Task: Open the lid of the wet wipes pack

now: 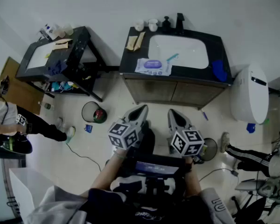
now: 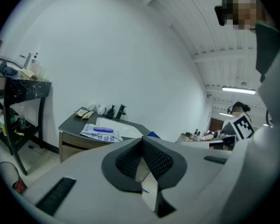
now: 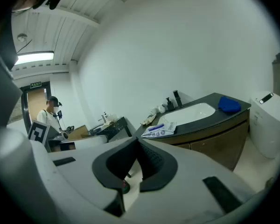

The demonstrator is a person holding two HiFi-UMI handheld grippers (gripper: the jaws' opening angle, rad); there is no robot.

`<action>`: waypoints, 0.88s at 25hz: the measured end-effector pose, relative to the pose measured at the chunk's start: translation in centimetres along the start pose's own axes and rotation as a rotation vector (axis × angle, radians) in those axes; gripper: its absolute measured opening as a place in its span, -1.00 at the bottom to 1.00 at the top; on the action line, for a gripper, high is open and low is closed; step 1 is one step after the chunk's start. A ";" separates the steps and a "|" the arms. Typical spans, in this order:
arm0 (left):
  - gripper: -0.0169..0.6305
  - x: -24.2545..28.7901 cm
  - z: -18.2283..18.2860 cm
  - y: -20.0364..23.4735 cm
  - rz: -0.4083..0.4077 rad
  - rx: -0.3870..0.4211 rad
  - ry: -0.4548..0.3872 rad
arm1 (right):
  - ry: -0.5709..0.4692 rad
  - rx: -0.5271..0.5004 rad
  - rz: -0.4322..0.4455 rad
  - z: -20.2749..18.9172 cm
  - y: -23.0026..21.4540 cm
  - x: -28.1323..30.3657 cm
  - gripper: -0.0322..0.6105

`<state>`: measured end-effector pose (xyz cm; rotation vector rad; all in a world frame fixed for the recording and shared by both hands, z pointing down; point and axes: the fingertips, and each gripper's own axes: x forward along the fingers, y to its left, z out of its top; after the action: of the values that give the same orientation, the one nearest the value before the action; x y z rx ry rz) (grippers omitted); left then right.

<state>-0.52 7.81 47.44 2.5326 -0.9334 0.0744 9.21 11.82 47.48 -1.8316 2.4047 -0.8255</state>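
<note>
Left tool [image 1: 140,109]: jaws together at the tips, nothing between them; it touches nothing and hangs in the air close to the person.
Right tool [image 1: 172,114]: jaws also closed and empty, just to the right of the left tool and level with it.
Wet wipes pack [image 1: 153,66]: lies flat on the dark tabletop [image 1: 129,59], just left of the sink basin [image 1: 178,50], on the far side of the 2 tools and well apart from both.
Lid [image 1: 152,63]: purple, on top of the pack, lying flat and closed.
Edges: the pack's near side sits close to the tabletop's front edge; a blue cloth [image 1: 219,70] lies at the right end.
Open room: bare floor [image 1: 116,97] runs between the tools and the cabinet; a round bin [image 1: 94,112] stands at the left, a toilet [image 1: 250,94] at the right.
</note>
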 end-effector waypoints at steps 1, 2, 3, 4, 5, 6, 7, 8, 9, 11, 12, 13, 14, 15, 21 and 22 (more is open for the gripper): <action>-0.93 0.8 0.7 1.0 0.000 -0.002 -0.006 | 0.000 -0.001 0.000 0.4 -0.2 1.1 -0.89; -0.93 1.6 1.4 2.0 0.000 -0.004 -0.012 | 0.001 -0.001 0.000 0.9 -0.3 2.3 -0.89; -0.93 2.5 2.0 3.1 0.000 -0.005 -0.015 | 0.002 0.000 -0.001 1.3 -0.5 3.5 -0.89; -0.93 3.3 2.7 4.2 -0.002 -0.003 -0.014 | 0.004 0.003 -0.001 1.7 -0.7 4.7 -0.89; -0.93 4.2 3.3 5.2 -0.006 0.002 -0.012 | 0.005 0.009 0.000 2.2 -0.8 6.0 -0.89; -0.93 5.0 4.0 6.2 -0.013 0.006 -0.008 | 0.003 0.018 0.002 2.7 -0.8 7.3 -0.89; -0.93 5.8 4.6 7.2 -0.020 0.009 -0.004 | 0.001 0.028 0.006 3.2 -0.8 8.5 -0.89; -0.93 6.6 5.1 8.2 -0.027 0.009 -0.001 | -0.001 0.036 0.012 3.8 -0.7 9.7 -0.89; -0.93 7.3 5.6 9.3 -0.030 0.006 0.003 | 0.001 0.040 0.018 4.3 -0.6 10.9 -0.89; -0.93 8.6 6.5 11.6 -0.032 -0.005 0.013 | 0.010 0.038 0.024 5.1 -0.4 13.5 -0.89; -0.93 9.2 6.9 12.8 -0.032 -0.010 0.018 | 0.015 0.038 0.019 5.4 -0.4 14.8 -0.89; -0.93 9.8 7.2 14.0 -0.032 -0.015 0.024 | 0.019 0.042 0.009 5.7 -0.5 15.9 -0.89; -0.93 10.4 7.5 15.1 -0.032 -0.020 0.030 | 0.021 0.049 -0.004 6.0 -0.7 17.0 -0.89; -0.93 11.1 7.6 16.1 -0.031 -0.023 0.035 | 0.023 0.059 -0.015 6.2 -0.9 17.9 -0.89; -0.93 14.7 6.1 21.0 -0.036 -0.044 0.109 | 0.022 0.117 -0.069 7.1 -2.5 21.3 -0.89; -0.93 15.3 5.5 21.4 -0.039 -0.051 0.126 | 0.024 0.128 -0.081 7.2 -3.0 21.4 -0.89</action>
<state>-2.79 -18.26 53.65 2.4663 -0.8265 0.1938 7.32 -10.84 48.98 -1.8923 2.2454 -0.9884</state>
